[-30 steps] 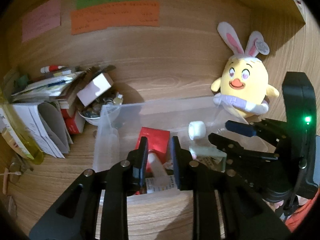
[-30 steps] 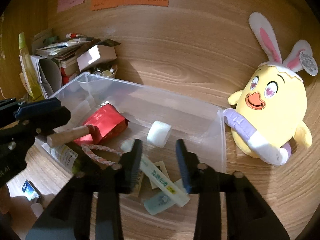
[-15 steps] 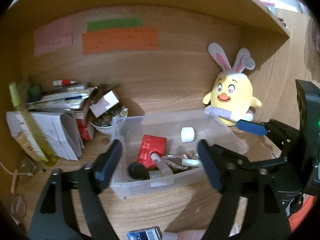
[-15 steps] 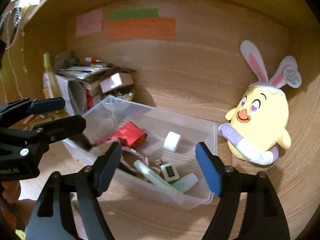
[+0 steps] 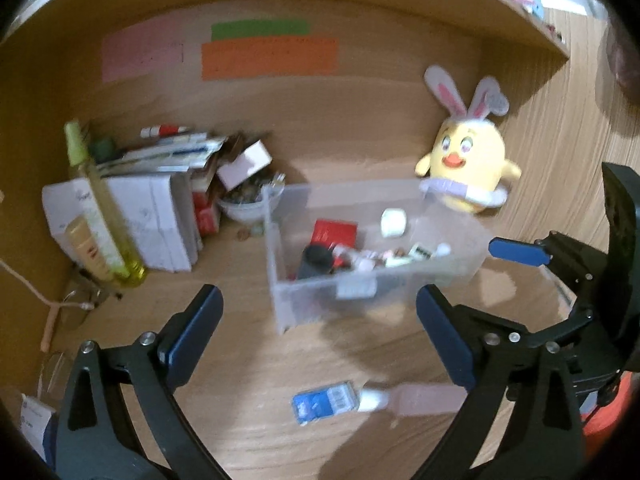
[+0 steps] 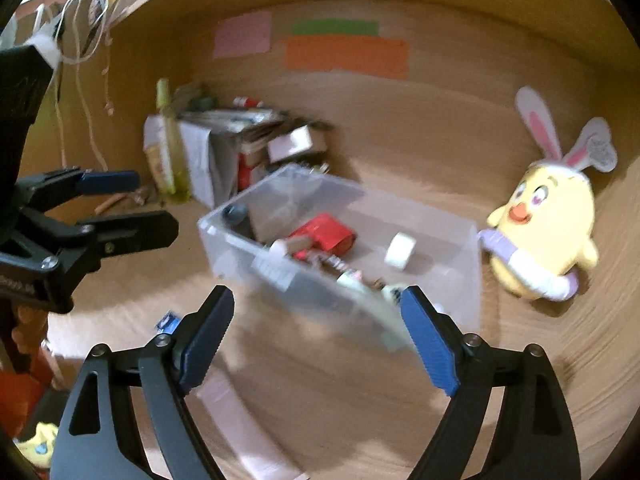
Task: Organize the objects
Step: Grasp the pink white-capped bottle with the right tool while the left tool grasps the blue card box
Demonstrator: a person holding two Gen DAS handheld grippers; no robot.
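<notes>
At nine o'clock the left gripper [image 5: 316, 336] hangs with jaws wide apart, empty; the clear bin [image 5: 360, 292] sits at twelve on the table [image 5: 248, 360] — light, probably slick, best pinched at its rim. At three o'clock the right gripper [image 6: 316, 336] — jaws likewise spread.

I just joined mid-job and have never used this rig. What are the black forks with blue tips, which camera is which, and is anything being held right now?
Each fork is a hand-held two-finger tool with a fisheye camera looking along its fingers. One picture comes from the left tool, the other from the right tool; each also catches the other tool at its edge. Both stand open and hold nothing. On the wooden desk sits a clear plastic bin containing a red packet, a white roll and other small items. A yellow bunny-eared plush stands beside it, and papers and boxes are stacked to the left. A blue packet lies on the desk in front.
</notes>
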